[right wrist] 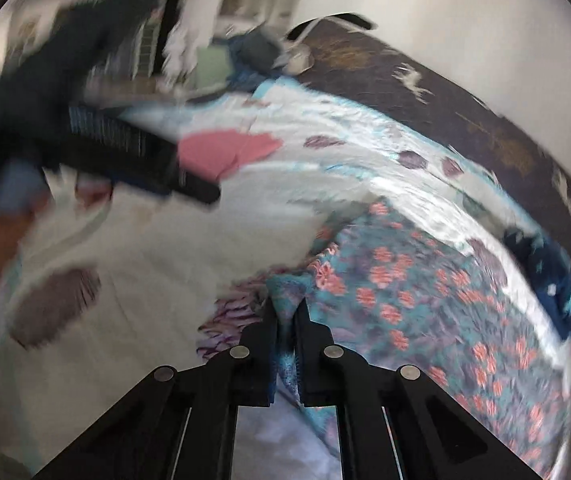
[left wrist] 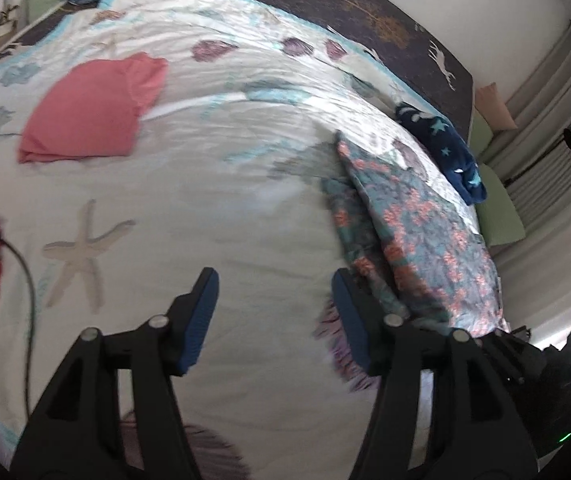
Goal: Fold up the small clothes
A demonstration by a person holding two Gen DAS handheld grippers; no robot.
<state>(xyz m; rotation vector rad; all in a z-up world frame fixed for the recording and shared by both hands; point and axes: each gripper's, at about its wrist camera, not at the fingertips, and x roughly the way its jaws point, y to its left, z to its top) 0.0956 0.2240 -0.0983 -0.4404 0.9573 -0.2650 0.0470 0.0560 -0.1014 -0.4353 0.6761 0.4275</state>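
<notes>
My right gripper (right wrist: 285, 320) pinches the floral garment (right wrist: 425, 300) at its near corner. My left gripper (left wrist: 275, 304), jaws spread and empty, has that garment just off its right finger, long axis running away.

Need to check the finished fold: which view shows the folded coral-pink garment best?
The left wrist view: the folded coral-pink garment lies whole and unobstructed on the seashell-print quilt. In the right wrist view it is blurred and partly hidden behind the left gripper.

Left gripper (left wrist: 275, 320): matte black plastic linkage arms, round silver pivot pins, ribbed blue rubber pads (left wrist: 201, 320). Right gripper (right wrist: 285, 312): same black arms, silver pins, blue-edged pads.
</notes>
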